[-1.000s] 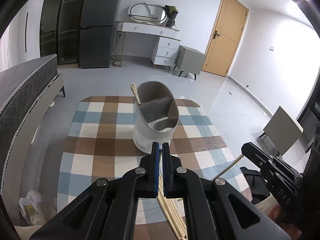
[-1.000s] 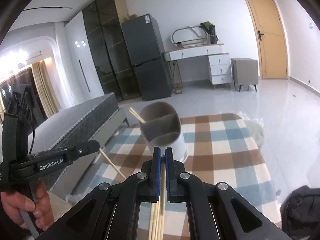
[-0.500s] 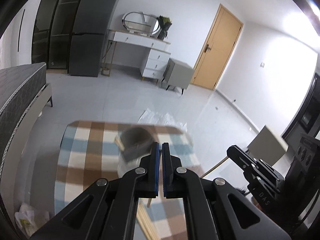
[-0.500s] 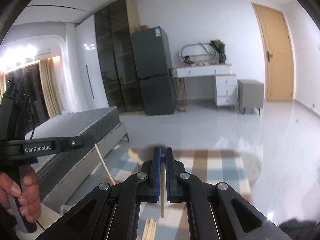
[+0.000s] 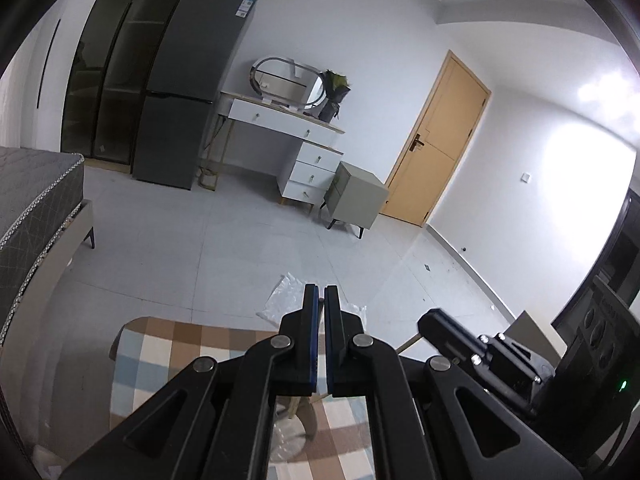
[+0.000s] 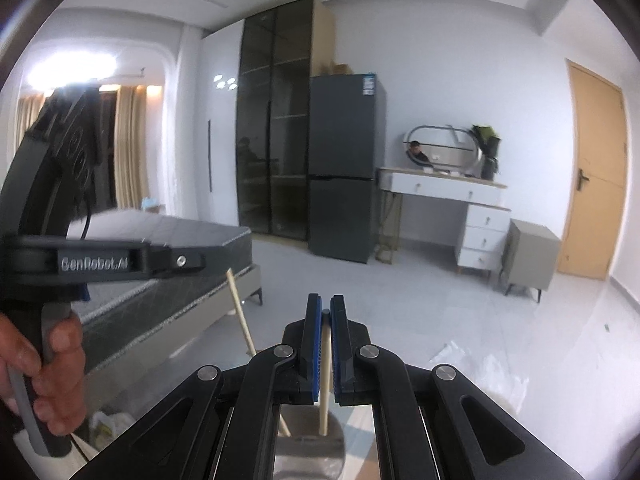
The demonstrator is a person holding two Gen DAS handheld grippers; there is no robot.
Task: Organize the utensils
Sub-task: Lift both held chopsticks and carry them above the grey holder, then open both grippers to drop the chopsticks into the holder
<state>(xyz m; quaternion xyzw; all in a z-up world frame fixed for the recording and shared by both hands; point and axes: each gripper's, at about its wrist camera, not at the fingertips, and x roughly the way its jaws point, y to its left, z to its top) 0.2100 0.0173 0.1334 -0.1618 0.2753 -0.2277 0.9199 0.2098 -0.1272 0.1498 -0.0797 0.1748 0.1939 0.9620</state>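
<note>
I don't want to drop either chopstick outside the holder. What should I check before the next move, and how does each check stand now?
1. Right gripper shut on the right chopstick: ok, the stick sits clamped between the blue pads.
2. Left gripper shut on the left chopstick: ok, the right wrist view shows the stick hanging from it.
3. The two chopsticks apart, not crossed: ok.
4. Both lower ends over the utensil holder: cannot tell, the gripper body hides most of it.
5. Holder upright: cannot tell, only a blurred grey patch shows.
6. Which compartment lies under each stick: cannot tell.
</note>
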